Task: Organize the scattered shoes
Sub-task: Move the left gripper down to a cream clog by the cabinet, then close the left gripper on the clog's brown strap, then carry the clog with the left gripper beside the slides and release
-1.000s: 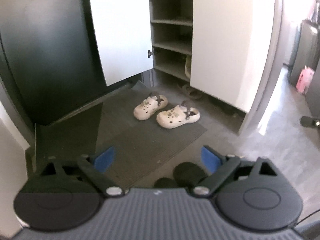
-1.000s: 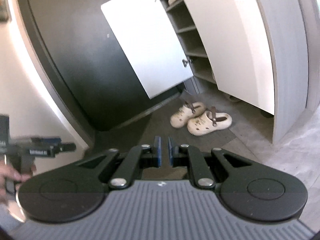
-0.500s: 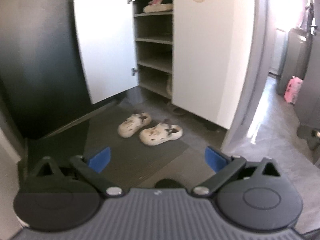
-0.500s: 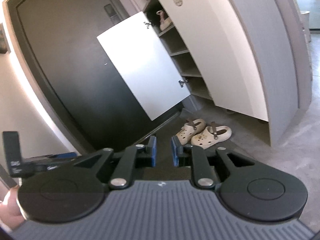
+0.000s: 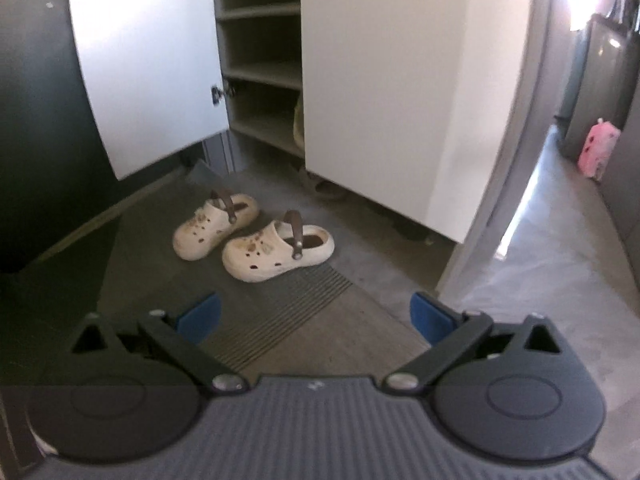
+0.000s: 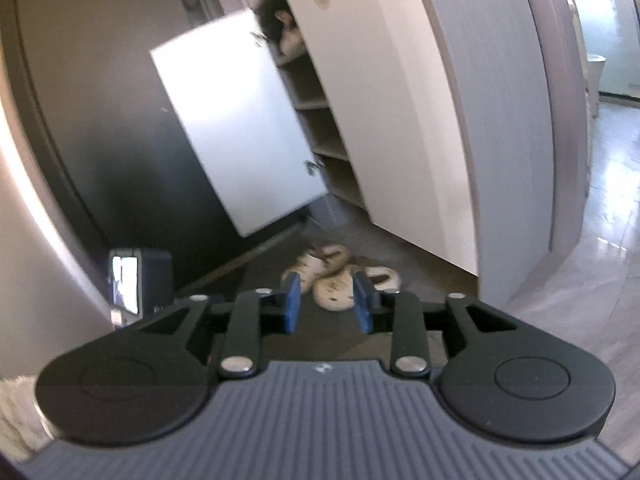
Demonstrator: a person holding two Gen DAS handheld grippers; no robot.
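Observation:
Two cream clogs with brown heel straps lie side by side on a dark ribbed floor mat (image 5: 276, 320): the left clog (image 5: 214, 226) and the right clog (image 5: 276, 250). They also show in the right wrist view (image 6: 336, 276), far ahead between the fingers. My left gripper (image 5: 316, 316) is wide open and empty, above the mat and short of the clogs. My right gripper (image 6: 327, 302) is partly open and empty, farther back. Behind the clogs a white shoe cabinet (image 5: 380, 80) stands with its left door (image 5: 148, 64) swung open, showing shelves (image 5: 264, 72).
A pair of shoes (image 6: 290, 38) sits on an upper shelf. A yellowish shoe (image 5: 298, 126) shows on the lowest shelf and a dark sandal (image 5: 326, 190) lies under the cabinet. A dark entrance door (image 6: 100, 120) is on the left. A pink bag (image 5: 598, 148) sits down the hallway at right.
My right gripper has opened from nearly shut to partly open. The left gripper has tilted down and come closer to the clogs. Both views have shifted.

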